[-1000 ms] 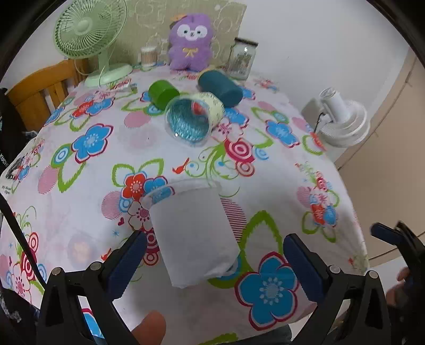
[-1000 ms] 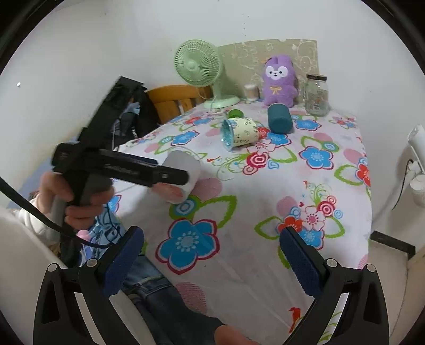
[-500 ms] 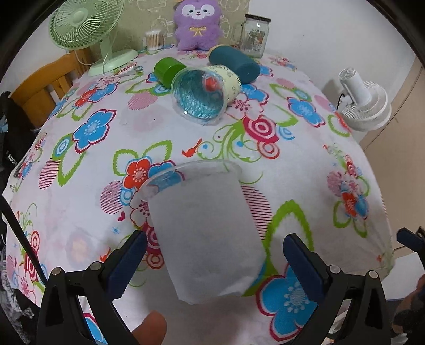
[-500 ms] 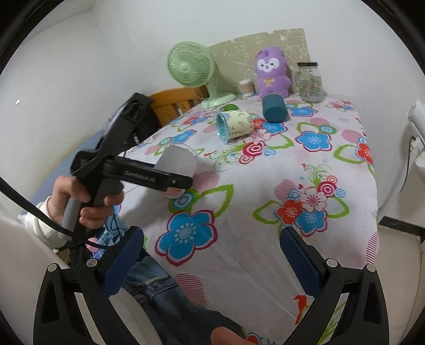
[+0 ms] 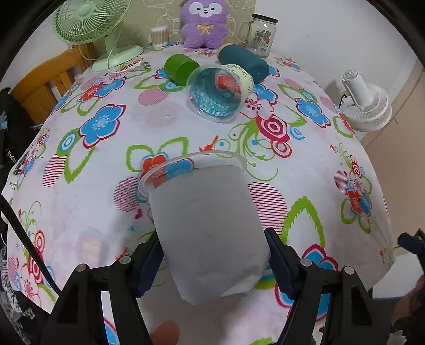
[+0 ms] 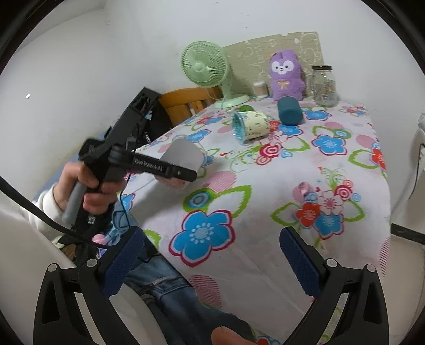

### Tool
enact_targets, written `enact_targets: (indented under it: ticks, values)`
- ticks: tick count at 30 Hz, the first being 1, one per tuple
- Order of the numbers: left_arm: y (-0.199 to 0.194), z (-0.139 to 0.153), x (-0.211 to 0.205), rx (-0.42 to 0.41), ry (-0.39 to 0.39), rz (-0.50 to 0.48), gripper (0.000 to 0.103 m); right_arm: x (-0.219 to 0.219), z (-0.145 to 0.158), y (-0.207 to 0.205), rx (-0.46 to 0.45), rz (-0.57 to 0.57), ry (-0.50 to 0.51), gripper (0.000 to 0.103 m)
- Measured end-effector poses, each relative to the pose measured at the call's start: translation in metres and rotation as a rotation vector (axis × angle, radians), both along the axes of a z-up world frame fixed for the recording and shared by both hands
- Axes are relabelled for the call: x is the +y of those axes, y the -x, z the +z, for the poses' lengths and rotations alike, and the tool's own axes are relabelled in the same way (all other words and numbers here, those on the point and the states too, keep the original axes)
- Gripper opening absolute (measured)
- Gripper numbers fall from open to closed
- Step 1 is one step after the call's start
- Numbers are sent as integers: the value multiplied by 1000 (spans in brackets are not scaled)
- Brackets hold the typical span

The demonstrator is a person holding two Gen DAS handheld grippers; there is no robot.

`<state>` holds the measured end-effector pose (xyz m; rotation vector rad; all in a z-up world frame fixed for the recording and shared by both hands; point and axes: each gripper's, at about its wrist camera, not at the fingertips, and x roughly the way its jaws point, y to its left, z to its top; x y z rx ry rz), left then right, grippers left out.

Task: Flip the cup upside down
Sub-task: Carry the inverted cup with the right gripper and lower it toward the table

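A frosted white plastic cup (image 5: 209, 228) lies on its side on the floral tablecloth (image 5: 106, 164), mouth away from me. My left gripper (image 5: 212, 262) has closed around its lower body, both blue pads touching its sides. In the right wrist view the cup (image 6: 183, 159) shows between the left gripper's fingers (image 6: 170, 169) at the table's near left edge. My right gripper (image 6: 209, 254) is open and empty, held off the table's front corner, apart from the cup.
A patterned cup (image 5: 220, 93) lies on its side mid-table, with a green cup (image 5: 180, 67) and a teal cup (image 5: 244, 63) behind it. A green fan (image 5: 93, 24), a purple plush (image 5: 204, 21) and a glass jar (image 5: 261, 34) stand at the back. A white fan (image 5: 364, 103) stands off the right edge.
My left gripper has moved forward over the white cup and its jaws have closed in from wide open onto the cup's sides. The right gripper has drifted slightly, still open.
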<state>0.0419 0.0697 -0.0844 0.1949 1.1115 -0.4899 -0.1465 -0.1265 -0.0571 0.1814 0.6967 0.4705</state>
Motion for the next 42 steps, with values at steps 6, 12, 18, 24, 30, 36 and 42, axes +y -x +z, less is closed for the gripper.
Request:
enact_targets:
  ticks: [6, 12, 18, 24, 30, 36, 42]
  values:
    - [-12, 23, 14, 46, -71, -85, 74, 25, -1, -6, -38, 68, -21, 103]
    - [-31, 45, 23, 176, -128, -191, 74, 47, 2, -17, -62, 133, -82, 103]
    - [-47, 42, 23, 375, -238, -258, 74, 63, 8, -23, -88, 175, -113, 103]
    - [-56, 34, 25, 554, -364, -264, 74, 74, 10, -27, -117, 194, -149, 103]
    - [-58, 23, 16, 664, -474, -279, 75, 83, 5, -26, -163, 192, -157, 103]
    - [-62, -2, 9, 797, -551, -275, 75, 90, -3, -28, -187, 185, -172, 103]
    - [-63, -23, -4, 875, -622, -296, 75, 88, -9, -33, -161, 180, -219, 103]
